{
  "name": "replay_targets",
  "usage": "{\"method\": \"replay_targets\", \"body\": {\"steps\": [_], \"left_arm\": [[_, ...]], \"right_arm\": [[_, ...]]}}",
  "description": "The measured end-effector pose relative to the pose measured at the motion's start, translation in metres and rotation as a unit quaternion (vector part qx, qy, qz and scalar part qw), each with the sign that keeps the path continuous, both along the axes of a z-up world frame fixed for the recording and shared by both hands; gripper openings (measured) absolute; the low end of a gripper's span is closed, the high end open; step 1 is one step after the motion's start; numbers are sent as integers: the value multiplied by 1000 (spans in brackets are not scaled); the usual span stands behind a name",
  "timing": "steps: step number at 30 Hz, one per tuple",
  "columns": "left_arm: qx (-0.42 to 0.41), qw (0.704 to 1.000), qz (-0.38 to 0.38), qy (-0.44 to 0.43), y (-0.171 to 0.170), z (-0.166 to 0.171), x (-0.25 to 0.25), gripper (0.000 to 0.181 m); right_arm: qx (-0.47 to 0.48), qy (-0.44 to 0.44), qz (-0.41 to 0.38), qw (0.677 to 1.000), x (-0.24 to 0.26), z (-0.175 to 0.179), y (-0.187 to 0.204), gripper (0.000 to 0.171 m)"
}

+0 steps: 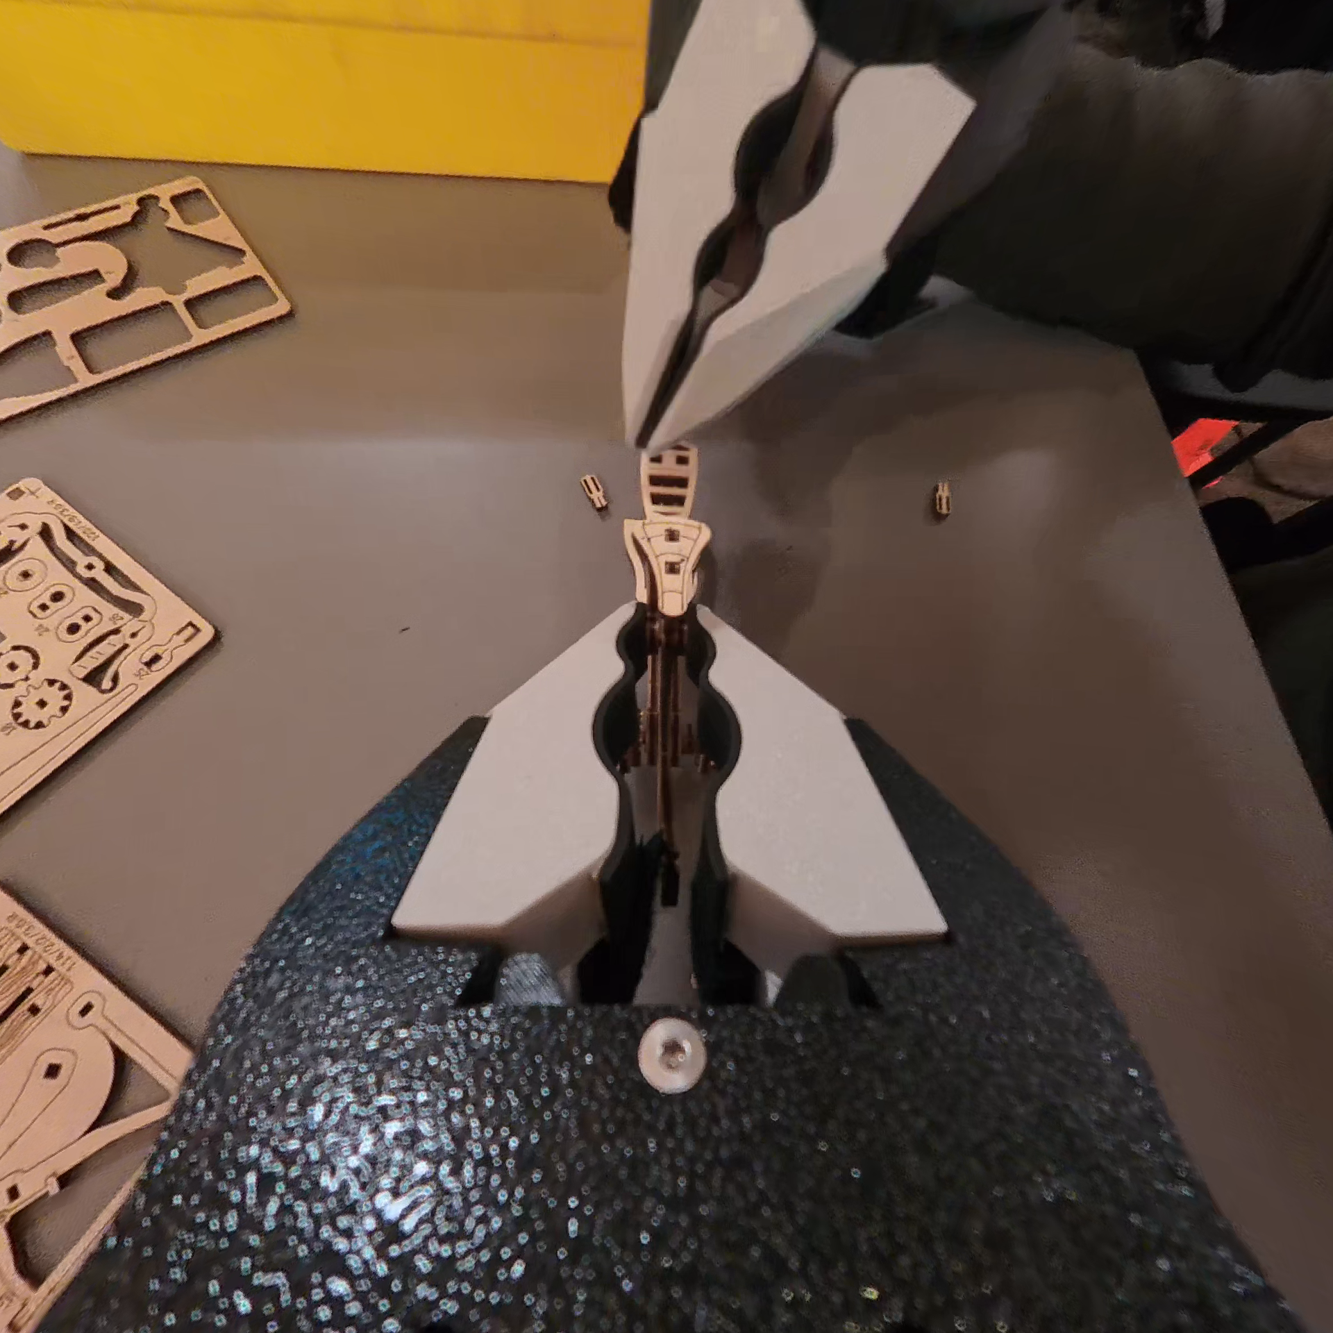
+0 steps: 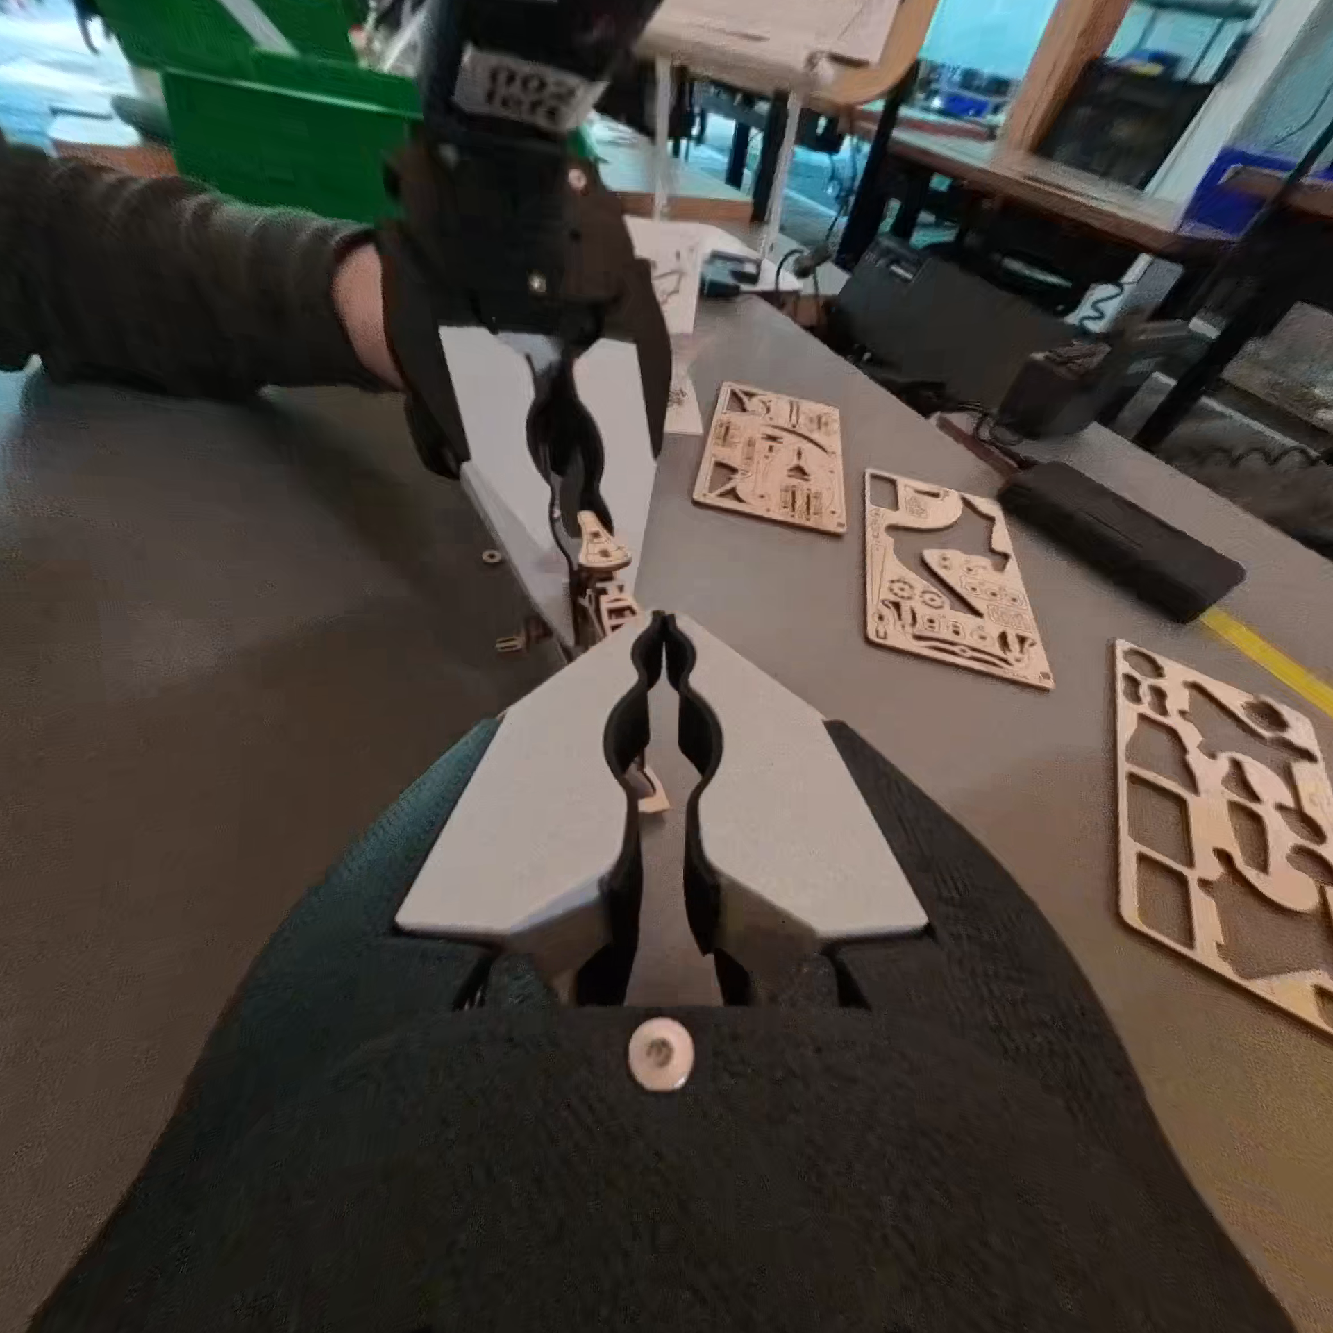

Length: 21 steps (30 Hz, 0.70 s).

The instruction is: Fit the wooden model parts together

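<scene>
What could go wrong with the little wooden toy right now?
The wooden model is thin and held between the left gripper jaws, so a hard squeeze might snap it. The right gripper pinches a small striped piece only at its tip; it could slip or go in crooked. Two tiny loose pieces on the table could get knocked away.

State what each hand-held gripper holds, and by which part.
The left hand-held gripper clamps the wooden model assembly by its lower body. The right hand-held gripper pinches the top end of a small slotted wooden piece.
</scene>
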<state>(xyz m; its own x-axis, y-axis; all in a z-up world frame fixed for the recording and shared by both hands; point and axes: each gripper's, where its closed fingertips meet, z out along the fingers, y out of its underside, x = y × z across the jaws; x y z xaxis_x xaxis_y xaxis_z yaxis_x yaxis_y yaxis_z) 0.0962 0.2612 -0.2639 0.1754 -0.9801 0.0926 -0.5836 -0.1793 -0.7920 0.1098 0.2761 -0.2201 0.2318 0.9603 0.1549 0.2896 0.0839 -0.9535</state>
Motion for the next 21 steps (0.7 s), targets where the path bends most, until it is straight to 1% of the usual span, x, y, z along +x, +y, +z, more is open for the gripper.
{"method": "replay_targets", "body": {"steps": [2, 3, 5, 6, 8, 9, 11, 12, 14, 15, 17, 18, 20, 21], "left_arm": [[3, 1000, -2, 4, 1, -2, -1, 7], [4, 1000, -3, 6, 1, -3, -1, 7], [1, 1000, -5, 4, -1, -3, 0, 7], [2, 1000, -6, 5, -1, -3, 0, 7], [-2, 1000, -6, 2, -1, -3, 0, 7], [-3, 1000, -6, 1, -1, -3, 0, 7], [-4, 1000, -4, 11, -1, -6, -2, 8], [-5, 1000, -8, -5, -2, -2, 1, 7], [-5, 1000, -8, 1, -2, -3, 0, 7], [-5, 1000, -8, 1, -2, -3, 0, 7], [-5, 1000, -8, 12, -2, -7, -1, 8], [-4, 1000, -12, 2, -3, -5, 1, 7], [-6, 1000, -11, 5, -4, -5, 1, 7], [-4, 1000, -12, 5, -4, -5, 1, 7]], "right_arm": [[44, 67, 16, 997, -5, 31, -10, 0], [40, 82, 20, 996, -4, 36, -12, 0], [-9, 4, 16, 1000, -2, -2, -5, 0], [-14, -7, 20, 1000, -3, -8, -6, 0], [21, 48, 22, 998, -5, 20, -9, 0], [19, 53, 19, 998, -4, 21, -8, 0], [-17, -12, 12, 1000, -2, -11, -3, 0], [-8, -5, 13, 1000, -5, -7, -4, 0], [35, 45, 19, 998, -6, 22, -9, 0], [26, 54, 25, 998, -6, 24, -11, 0], [-15, -17, 19, 1000, -5, -10, -5, 0], [-10, -8, 23, 1000, -7, -7, -7, 0], [37, 45, 28, 998, -7, 22, -12, 0], [25, 49, 27, 998, -5, 22, -11, 0]]}}
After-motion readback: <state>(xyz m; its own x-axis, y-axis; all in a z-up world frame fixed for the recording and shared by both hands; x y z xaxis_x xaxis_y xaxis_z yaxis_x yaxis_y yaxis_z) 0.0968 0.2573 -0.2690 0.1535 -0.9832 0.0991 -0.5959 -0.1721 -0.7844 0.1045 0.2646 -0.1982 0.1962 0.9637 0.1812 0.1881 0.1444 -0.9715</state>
